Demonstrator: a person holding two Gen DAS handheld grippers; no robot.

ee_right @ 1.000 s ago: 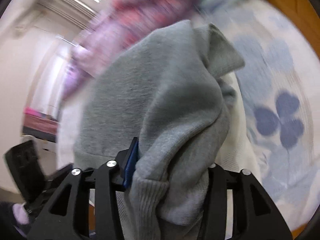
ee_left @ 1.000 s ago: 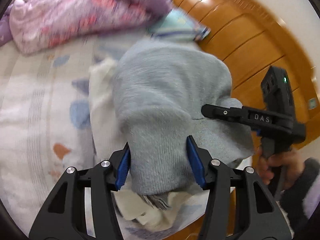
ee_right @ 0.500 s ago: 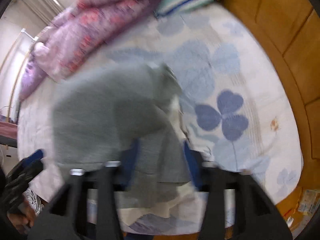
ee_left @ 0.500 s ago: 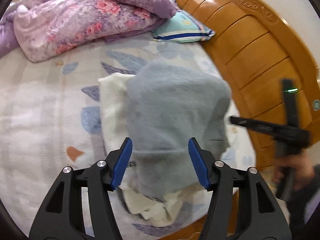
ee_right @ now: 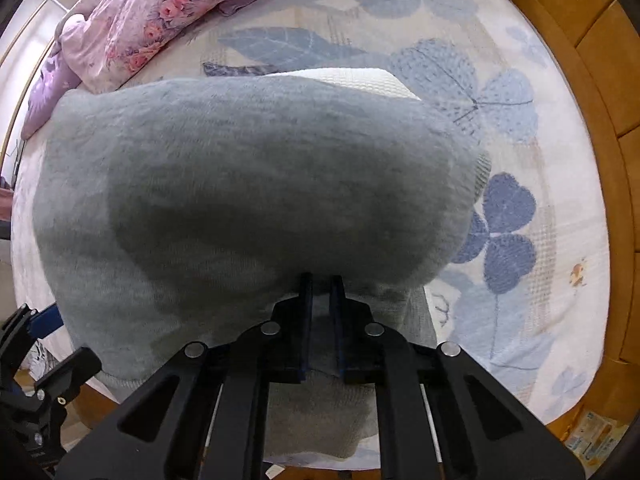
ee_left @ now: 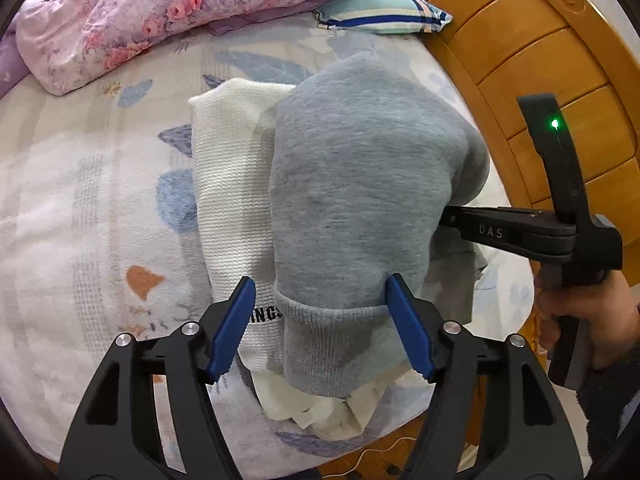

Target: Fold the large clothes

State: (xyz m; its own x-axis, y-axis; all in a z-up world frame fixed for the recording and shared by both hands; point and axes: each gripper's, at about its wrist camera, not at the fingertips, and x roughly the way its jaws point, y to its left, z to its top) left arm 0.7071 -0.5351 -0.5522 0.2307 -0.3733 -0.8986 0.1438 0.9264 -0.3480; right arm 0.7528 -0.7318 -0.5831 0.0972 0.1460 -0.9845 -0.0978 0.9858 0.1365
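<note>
A grey sweater (ee_left: 360, 184) lies bunched on top of a white knit garment (ee_left: 232, 184) near the bed's edge. My left gripper (ee_left: 320, 324) straddles the sweater's ribbed hem (ee_left: 332, 336). Its jaws are opening, with the blue pads (ee_left: 234, 328) off the cloth on the left side. My right gripper (ee_right: 320, 284) points down at the sweater's (ee_right: 248, 184) near fold. Its jaws are closing to a narrow gap with grey cloth pinched between them. In the left wrist view its black finger (ee_left: 488, 232) runs in under the sweater's right side, tips hidden.
The bed sheet (ee_left: 80, 208) has a blue leaf print. A pink floral quilt (ee_left: 160, 12) and a striped pillow (ee_left: 384, 16) lie at the far end. A curved wooden bed board (ee_left: 540, 60) runs along the right. A person's hand (ee_left: 580, 312) holds the right gripper's handle.
The grey sweater came down from a raised hold and now rests on the white garment. My left jaws spread wider and let go of it. My right jaws narrowed on the near fold.
</note>
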